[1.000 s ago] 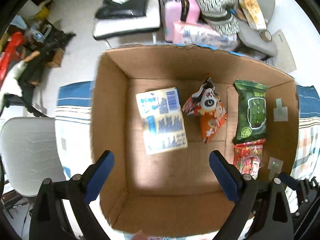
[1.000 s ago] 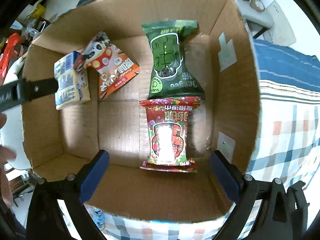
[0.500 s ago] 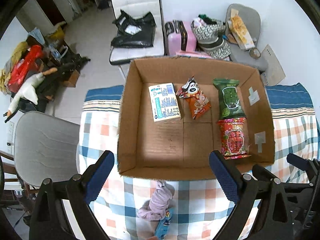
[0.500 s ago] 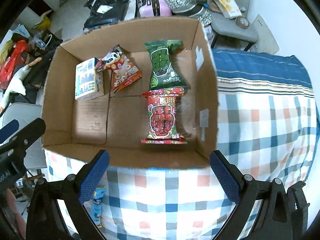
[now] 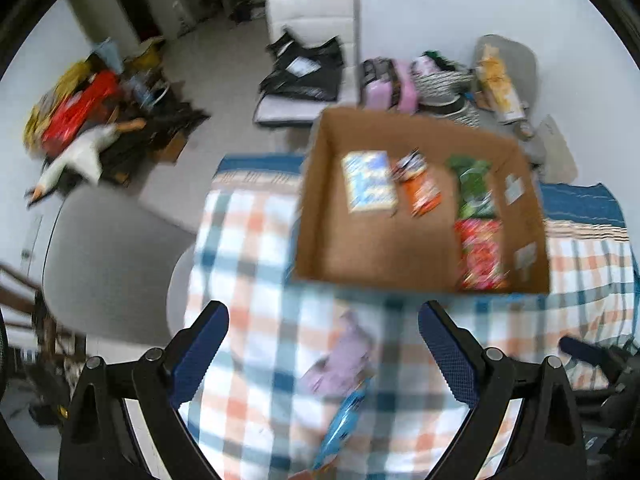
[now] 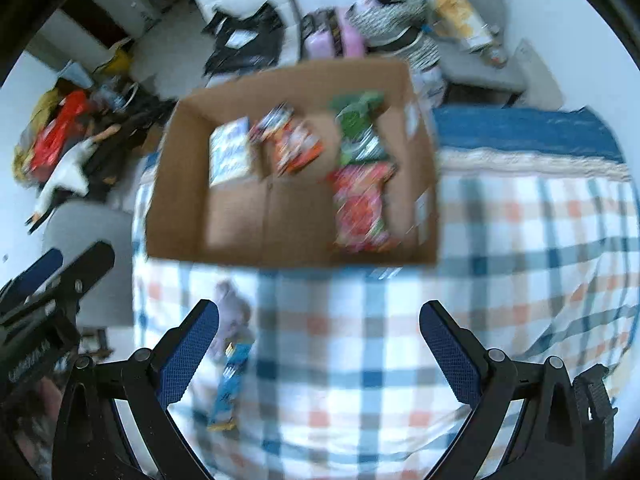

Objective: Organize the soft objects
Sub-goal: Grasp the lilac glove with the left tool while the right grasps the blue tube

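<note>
A cardboard box [image 5: 316, 184] [image 6: 176, 216] stands on the checked tablecloth [image 5: 248, 344] [image 6: 500, 280]. It holds a blue-white packet [image 5: 368, 182] [image 6: 230, 154], an orange snack bag [image 5: 420, 190] [image 6: 294, 142], a green bag [image 5: 472, 188] [image 6: 358, 128] and a red bag [image 5: 480, 254] [image 6: 360, 212]. A purple soft item [image 5: 344, 360] [image 6: 234, 312] and a blue packet [image 5: 344, 420] [image 6: 232, 384] lie on the cloth in front of the box. My left gripper [image 5: 322, 360] is open and empty above them. My right gripper [image 6: 318, 354] is open and empty over the cloth. Both views are blurred.
A grey chair [image 5: 100, 256] stands left of the table. A white chair with a black bag [image 5: 308, 68], a pink case [image 5: 384, 88] and more clutter lie beyond the box. The left gripper's body [image 6: 44, 300] shows at the right wrist view's left edge.
Both grippers have pulled back and up, out of the box, and now hang over the cloth in front of it. The purple item and blue packet have come into view. Both stay open.
</note>
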A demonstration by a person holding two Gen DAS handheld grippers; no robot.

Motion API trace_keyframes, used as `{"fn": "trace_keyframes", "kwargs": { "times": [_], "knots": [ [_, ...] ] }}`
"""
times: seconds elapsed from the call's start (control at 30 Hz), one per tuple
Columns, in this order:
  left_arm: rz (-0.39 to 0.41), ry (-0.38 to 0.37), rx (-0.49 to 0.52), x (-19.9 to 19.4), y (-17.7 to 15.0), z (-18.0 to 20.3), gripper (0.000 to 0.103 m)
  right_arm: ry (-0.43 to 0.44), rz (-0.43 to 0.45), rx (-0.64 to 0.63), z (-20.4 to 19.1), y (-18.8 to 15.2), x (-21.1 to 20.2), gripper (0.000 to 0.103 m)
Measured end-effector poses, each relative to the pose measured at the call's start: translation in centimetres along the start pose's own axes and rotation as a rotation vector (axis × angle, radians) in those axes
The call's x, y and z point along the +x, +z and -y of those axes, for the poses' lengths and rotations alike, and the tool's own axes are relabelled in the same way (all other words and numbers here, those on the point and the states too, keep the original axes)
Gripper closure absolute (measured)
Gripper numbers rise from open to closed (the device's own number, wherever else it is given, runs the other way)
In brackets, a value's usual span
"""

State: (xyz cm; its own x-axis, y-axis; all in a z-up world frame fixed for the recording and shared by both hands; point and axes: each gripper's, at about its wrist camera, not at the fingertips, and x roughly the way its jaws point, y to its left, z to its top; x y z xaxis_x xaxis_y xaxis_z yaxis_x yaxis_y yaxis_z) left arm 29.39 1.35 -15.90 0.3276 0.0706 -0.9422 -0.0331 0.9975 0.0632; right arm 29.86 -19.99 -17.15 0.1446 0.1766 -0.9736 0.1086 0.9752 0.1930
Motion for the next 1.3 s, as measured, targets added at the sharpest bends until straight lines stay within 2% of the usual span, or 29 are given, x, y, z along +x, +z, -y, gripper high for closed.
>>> {"fn": "trace_keyframes", "kwargs": {
  "times": [0.1, 0.23, 0.33, 0.4, 0.47, 0.53, 0.6, 0.67, 0.73, 0.97, 1.1, 1.2, 1.27, 1.3],
  "knots": [
    [-0.075, 0.056, -0.067, 1.8, -3.9, -3.3, 0.006, 0.051, -0.090, -0.033, -2.0, -3.6, 3.0, 0.001],
    [-0.200, 0.099, -0.176, 5.2, -8.9, -8.0, 0.006, 0.092, -0.246, -0.077, -5.3, -8.8, 9.7, 0.001],
    [-0.252, 0.123, -0.216, 6.9, -11.3, -9.7, 0.006, 0.131, -0.360, -0.074, -7.4, -11.6, 14.7, 0.013],
    [-0.275, 0.137, -0.225, 7.9, -12.3, -10.6, 0.006, 0.143, -0.416, -0.059, -8.5, -12.9, 17.6, 0.029],
    [-0.286, 0.142, -0.218, 8.4, -12.9, -10.8, 0.006, 0.158, -0.457, -0.040, -9.1, -13.9, 19.8, 0.037],
    [-0.287, 0.134, -0.203, 8.6, -12.8, -10.4, 0.006, 0.153, -0.467, -0.037, -9.6, -14.7, 21.1, 0.047],
    [-0.289, 0.104, -0.184, 8.7, -12.3, -9.7, 0.006, 0.154, -0.462, -0.034, -9.7, -14.9, 21.2, 0.075],
    [-0.287, 0.067, -0.156, 8.7, -11.5, -8.7, 0.006, 0.146, -0.454, -0.040, -9.5, -15.2, 20.5, 0.077],
    [-0.283, 0.037, -0.123, 8.9, -10.3, -7.7, 0.006, 0.121, -0.438, -0.056, -8.9, -15.1, 19.4, 0.085],
    [-0.312, -0.036, 0.083, 12.4, -7.2, -0.1, 0.006, 0.039, -0.374, -0.009, -3.5, -12.7, 16.1, 0.086],
    [-0.359, -0.033, 0.184, 15.7, -6.5, 3.3, 0.006, 0.006, -0.346, 0.050, -0.1, -11.8, 15.1, 0.086],
    [-0.410, -0.042, 0.219, 18.3, -6.5, 4.8, 0.006, -0.009, -0.338, 0.082, 2.1, -11.3, 14.7, 0.086],
    [-0.427, -0.038, 0.236, 19.4, -6.5, 5.5, 0.010, -0.017, -0.332, 0.093, 3.0, -10.9, 14.5, 0.086],
    [-0.439, -0.039, 0.245, 20.0, -6.7, 5.8, 0.016, -0.020, -0.331, 0.097, 3.2, -10.8, 14.4, 0.086]
  ]
}}
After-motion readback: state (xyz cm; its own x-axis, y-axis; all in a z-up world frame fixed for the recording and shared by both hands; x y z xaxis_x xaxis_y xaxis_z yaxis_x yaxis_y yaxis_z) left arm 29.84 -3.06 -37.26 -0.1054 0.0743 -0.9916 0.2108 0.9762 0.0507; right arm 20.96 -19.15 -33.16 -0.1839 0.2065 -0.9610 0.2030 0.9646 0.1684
